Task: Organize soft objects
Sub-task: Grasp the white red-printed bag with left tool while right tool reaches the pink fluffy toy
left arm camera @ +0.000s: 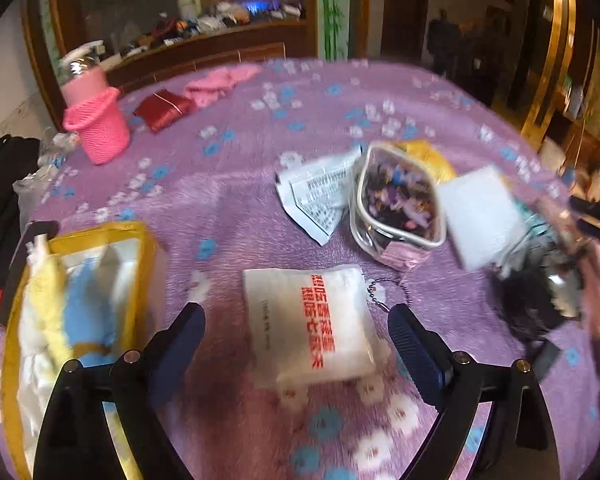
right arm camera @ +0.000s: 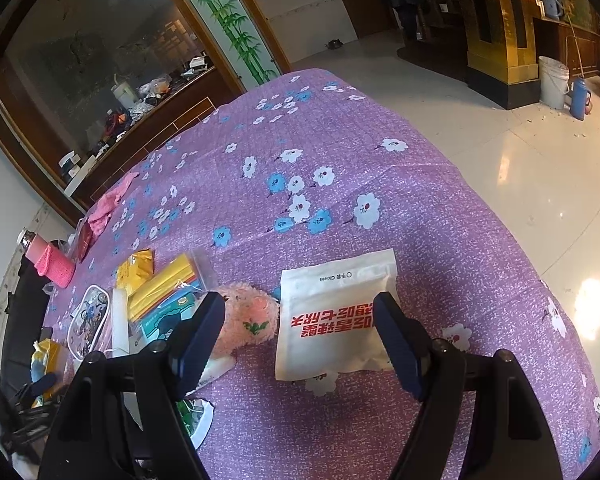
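Observation:
My left gripper (left arm camera: 296, 320) is open above a white packet with red print (left arm camera: 310, 324) that lies on the purple flowered cloth (left arm camera: 236, 208). A yellow-edged clear bag (left arm camera: 76, 308) with blue and yellow soft items lies to its left. My right gripper (right arm camera: 300, 312) is open over another white packet with red print (right arm camera: 336, 312). A pink plush toy (right arm camera: 246, 318) lies beside that packet, near the left finger (right arm camera: 198, 336). Neither gripper holds anything.
In the left wrist view, a clear pouch (left arm camera: 398, 200), torn white wrappers (left arm camera: 320, 196), a white pad (left arm camera: 480, 212), a pink knitted cup (left arm camera: 98, 128), a red pouch (left arm camera: 162, 108) and a pink cloth (left arm camera: 216, 84). In the right wrist view, yellow packets (right arm camera: 160, 284) and the table edge (right arm camera: 512, 220).

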The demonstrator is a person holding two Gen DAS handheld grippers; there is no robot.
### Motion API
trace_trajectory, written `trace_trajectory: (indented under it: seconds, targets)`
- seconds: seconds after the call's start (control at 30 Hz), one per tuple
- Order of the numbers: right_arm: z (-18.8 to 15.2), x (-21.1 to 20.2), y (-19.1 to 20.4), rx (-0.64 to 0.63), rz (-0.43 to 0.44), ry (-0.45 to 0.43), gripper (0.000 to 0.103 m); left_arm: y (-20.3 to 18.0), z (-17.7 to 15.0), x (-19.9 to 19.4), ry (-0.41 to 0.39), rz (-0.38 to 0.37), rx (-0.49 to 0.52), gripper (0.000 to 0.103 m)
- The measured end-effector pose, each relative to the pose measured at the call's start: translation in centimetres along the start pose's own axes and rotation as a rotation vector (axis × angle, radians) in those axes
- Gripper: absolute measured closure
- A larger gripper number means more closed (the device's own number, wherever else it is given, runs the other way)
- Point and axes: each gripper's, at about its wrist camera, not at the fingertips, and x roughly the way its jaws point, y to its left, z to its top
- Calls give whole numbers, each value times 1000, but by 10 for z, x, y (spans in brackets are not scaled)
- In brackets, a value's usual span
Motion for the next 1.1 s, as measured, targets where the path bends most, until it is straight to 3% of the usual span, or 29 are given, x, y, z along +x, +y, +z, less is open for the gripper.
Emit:
trace_trajectory:
  seconds: [0.07, 0.1, 0.13, 0.17, 0.2, 0.27, 0.33, 0.43, 0.57, 0.63, 0.67, 0.7, 0.73, 0.77, 0.8, 0.87, 1.0, 1.03, 1.1]
  targets:
    - [0, 0, 0, 0, 2, 0, 28, -13, 1, 24, 54, 70, 72, 7]
    - [0, 0, 0, -2, 3, -2, 28, -13, 2, 24, 17, 59, 61, 14]
    - [0, -1, 1, -4, 3, -4, 28, -11, 1, 26, 16, 37, 60, 21]
    - [0, -1, 1, -6, 2, -8, 28, -10, 1, 23, 17, -15, 53, 46]
    - [0, -2, 2, -9, 0, -12, 28, -10, 0, 21, 23, -66, 47, 56]
    - [1, -2, 2, -11, 3, -15, 28, -21, -5, 11, 10, -43, 117, 74]
    - [1, -2, 3, -12, 3, -14, 28, -32, -14, 3, 7, -44, 192, 80]
    - [1, -2, 3, -11, 2, -16, 28, -35, -28, -11, 19, -88, 222, 93]
    - [0, -1, 1, -1, -5, -17, 28, -22, -50, -27, 78, -170, 164, 93]
    - [1, 0, 0, 2, -5, -15, 28, -17, -56, -36, 61, -175, 144, 92]
    - [0, 0, 0, 1, -5, -13, 28, -11, -54, -42, 36, -180, 120, 85]
    - [0, 0, 1, -1, -6, -13, 28, -6, -50, -46, 14, -179, 92, 61]
    - [0, 0, 1, -4, -7, -14, 28, -2, -45, -48, -3, -169, 63, 42]
    - [0, 0, 1, -5, -8, -14, 28, 5, -39, -47, -24, -148, 29, 14]
    - [0, 0, 1, -3, -8, -15, 28, 8, -35, -45, -46, -125, 12, 5]
    - [0, 0, 0, 5, -12, -17, 28, 5, -25, -34, -65, -84, 45, 5]
    - [0, 0, -2, 12, -9, -15, 28, -13, -14, 10, 50, -42, 168, 5]
    - [0, -1, -1, 9, -7, -17, 28, -17, -15, 15, 62, -39, 191, 8]
    - [0, -2, 0, 4, -6, -23, 28, -17, -12, 14, 50, -140, 157, 39]
